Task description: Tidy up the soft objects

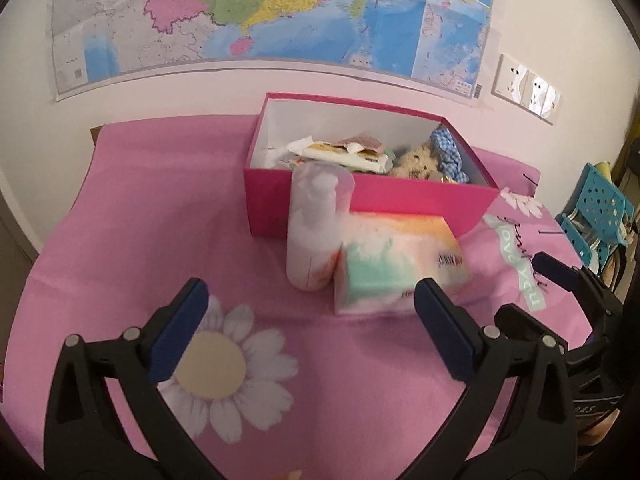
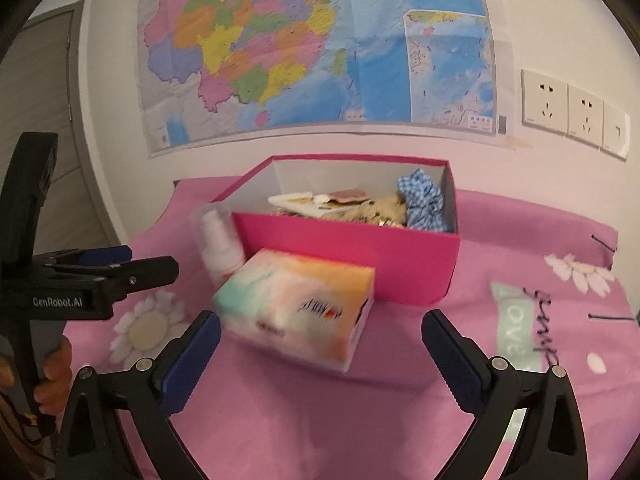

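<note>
- On the pink flowered cloth covering the table (image 2: 520, 240), a tissue pack (image 2: 300, 312) is lying just in front of the pink box (image 2: 352, 256), and a bottle (image 2: 220, 240) is standing beside the box's near left corner, touching the pack in the left view.
- Both tongs are standing wide open and empty: the left tongs (image 1: 312, 328) are hovering over the daisy print, short of the bottle and pack; the right tongs (image 2: 320, 360) are facing the pack, which is lying just beyond their pads, not between them.
- The box is already holding a plush bear (image 1: 416, 164), a blue gingham cloth (image 2: 424, 200) and some flat packets (image 1: 344, 152).
- Risks, as I judge them: the pack is sitting close against the bottle, so a sideways closing pad could be knocking the tall, narrow bottle over; the pack's slick wrapper could be slipping from a shallow pinch; the loose cloth could be bunching under a low pad; the two tongs are working close together and could be colliding.
- Materials: the pack is a soft, squashy block in glossy pastel film; the bottle is a smooth rigid cylinder; the box is stiff card with straight walls.
</note>
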The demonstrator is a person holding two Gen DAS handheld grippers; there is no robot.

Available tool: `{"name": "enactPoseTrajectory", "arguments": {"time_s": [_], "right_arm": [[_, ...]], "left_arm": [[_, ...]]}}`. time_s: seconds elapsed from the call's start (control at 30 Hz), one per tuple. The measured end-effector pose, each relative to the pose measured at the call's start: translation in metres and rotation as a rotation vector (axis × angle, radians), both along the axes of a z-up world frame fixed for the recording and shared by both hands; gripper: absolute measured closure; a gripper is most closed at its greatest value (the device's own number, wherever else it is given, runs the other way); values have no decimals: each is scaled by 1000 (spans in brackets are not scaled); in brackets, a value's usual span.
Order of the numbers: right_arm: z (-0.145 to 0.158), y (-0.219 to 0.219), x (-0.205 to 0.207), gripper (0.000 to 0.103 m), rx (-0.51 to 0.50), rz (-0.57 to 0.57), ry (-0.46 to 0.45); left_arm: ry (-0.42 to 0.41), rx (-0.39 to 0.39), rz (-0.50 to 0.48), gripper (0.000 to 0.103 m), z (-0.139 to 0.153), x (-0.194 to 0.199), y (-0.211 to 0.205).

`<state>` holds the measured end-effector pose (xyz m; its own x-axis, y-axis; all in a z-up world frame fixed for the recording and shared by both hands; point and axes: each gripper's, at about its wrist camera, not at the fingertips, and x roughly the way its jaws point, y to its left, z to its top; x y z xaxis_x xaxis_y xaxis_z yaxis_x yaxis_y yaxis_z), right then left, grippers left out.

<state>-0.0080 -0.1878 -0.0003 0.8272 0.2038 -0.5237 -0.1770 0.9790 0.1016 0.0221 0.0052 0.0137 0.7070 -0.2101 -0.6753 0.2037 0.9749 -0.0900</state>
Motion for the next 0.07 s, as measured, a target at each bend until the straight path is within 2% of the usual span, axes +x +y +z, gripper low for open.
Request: {"name": "enactPoseTrajectory", "arguments": {"time_s": [0.07], "right_arm": [[-2, 3, -6, 1, 8, 10, 10]], "left_arm": [[1, 0, -1, 0, -2, -6, 1]]}}
